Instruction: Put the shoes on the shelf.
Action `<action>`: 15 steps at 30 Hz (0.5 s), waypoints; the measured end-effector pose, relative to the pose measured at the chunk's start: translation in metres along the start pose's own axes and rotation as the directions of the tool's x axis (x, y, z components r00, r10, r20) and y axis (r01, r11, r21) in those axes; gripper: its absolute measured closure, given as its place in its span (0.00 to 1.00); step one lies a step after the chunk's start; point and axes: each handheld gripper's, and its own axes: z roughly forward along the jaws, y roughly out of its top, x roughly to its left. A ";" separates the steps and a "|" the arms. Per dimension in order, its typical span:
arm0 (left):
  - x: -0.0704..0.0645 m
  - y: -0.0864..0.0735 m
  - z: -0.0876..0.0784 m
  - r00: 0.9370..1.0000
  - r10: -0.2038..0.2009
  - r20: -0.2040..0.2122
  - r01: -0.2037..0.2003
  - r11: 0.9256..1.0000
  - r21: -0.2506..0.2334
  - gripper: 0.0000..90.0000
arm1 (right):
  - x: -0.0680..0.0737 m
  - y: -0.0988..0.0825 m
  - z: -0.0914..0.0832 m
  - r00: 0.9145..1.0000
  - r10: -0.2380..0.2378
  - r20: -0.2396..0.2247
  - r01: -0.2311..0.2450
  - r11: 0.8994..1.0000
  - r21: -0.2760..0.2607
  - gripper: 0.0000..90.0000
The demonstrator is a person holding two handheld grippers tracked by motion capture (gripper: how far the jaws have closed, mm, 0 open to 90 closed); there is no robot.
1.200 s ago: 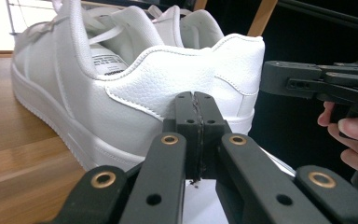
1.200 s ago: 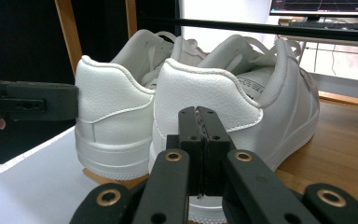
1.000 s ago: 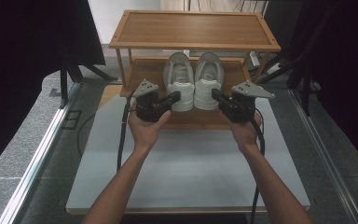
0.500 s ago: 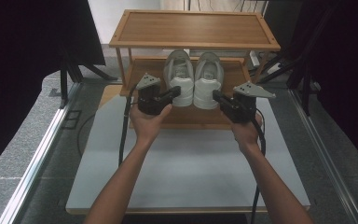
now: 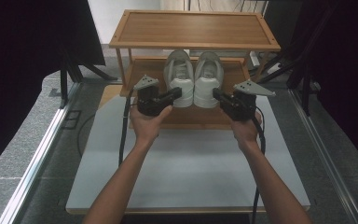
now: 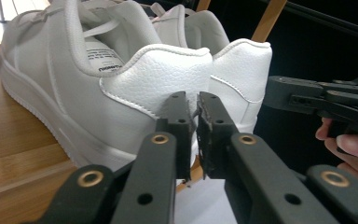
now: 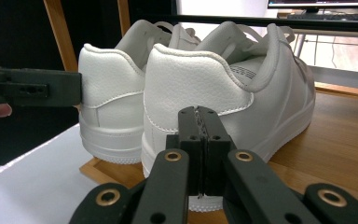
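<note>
Two white sneakers stand side by side on the lower shelf (image 5: 144, 70) of a wooden shoe rack, heels towards me: the left shoe (image 5: 179, 79) and the right shoe (image 5: 208, 81). My left gripper (image 5: 177, 92) points at the left shoe's heel (image 6: 158, 74). Its jaws have just been opening. In the left gripper view a narrow gap (image 6: 193, 100) shows between the pads, with nothing in it. My right gripper (image 5: 216, 94) sits just short of the right shoe's heel (image 7: 191, 84), and its jaws (image 7: 198, 112) are shut with nothing between them.
The rack's top shelf (image 5: 193, 28) overhangs the shoes. The rack stands at the far end of a white table (image 5: 186, 163). Black curtains and stand legs flank both sides. Cables trail from each gripper along the forearms.
The left gripper has edged slightly forward towards the rack. The right gripper has stayed where it was.
</note>
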 end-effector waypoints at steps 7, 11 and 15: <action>-0.007 -0.002 -0.002 1.000 0.008 0.010 -0.008 1.000 0.000 0.72 | -0.002 -0.010 -0.004 0.999 0.036 0.009 -0.036 0.999 -0.012 0.92; -0.009 -0.005 -0.005 1.000 0.016 0.026 -0.016 1.000 -0.011 0.59 | -0.003 -0.015 -0.011 0.999 0.048 -0.008 -0.048 0.998 -0.030 0.86; -0.011 -0.007 -0.013 0.999 0.038 0.038 -0.036 0.999 -0.034 0.57 | -0.004 -0.016 -0.016 0.999 0.036 -0.031 -0.037 0.999 -0.034 0.79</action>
